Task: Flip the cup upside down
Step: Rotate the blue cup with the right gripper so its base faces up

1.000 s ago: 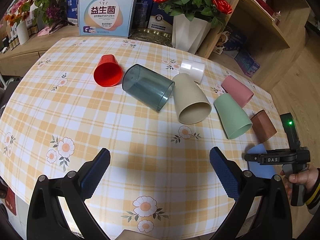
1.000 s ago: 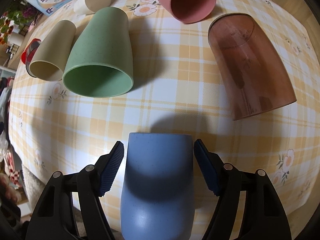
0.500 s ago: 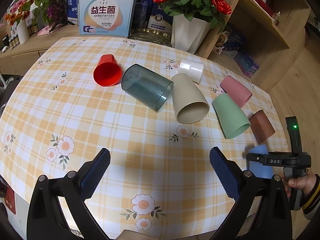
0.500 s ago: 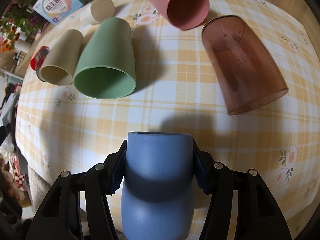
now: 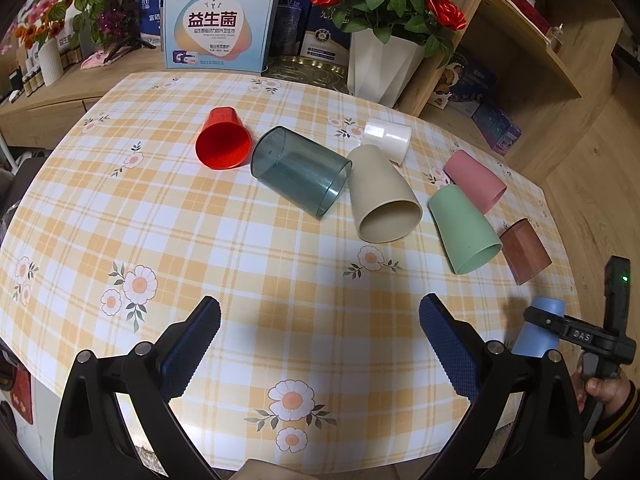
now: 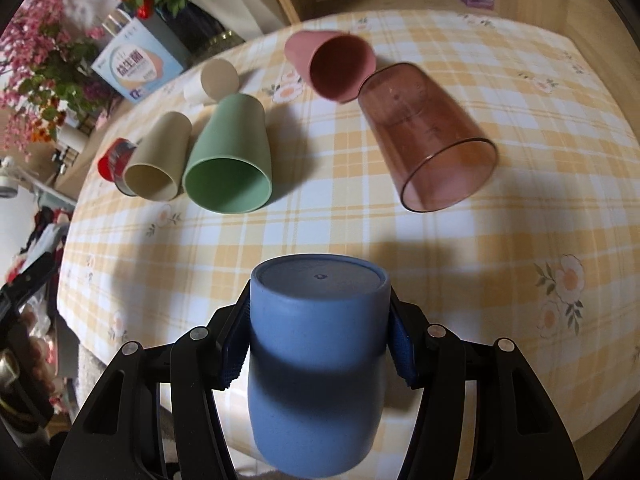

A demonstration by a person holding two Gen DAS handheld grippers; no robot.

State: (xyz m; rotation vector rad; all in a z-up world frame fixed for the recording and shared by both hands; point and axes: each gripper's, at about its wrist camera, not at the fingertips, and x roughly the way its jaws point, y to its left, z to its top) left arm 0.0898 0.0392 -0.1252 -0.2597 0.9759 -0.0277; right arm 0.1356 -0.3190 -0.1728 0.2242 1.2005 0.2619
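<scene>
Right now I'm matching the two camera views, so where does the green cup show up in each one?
Left wrist view: the green cup lies on its side at right of centre, between the beige cup and the brown cup.
Right wrist view: the green cup lies left of centre, mouth toward the camera, beige cup on its left.
Shared landmark: the pink cup, just beyond the green cup.

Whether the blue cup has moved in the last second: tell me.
Yes. In the right wrist view the blue cup, clamped in the right gripper, has tipped up: its flat base now faces the camera, and the brown cup sits farther off.
</scene>
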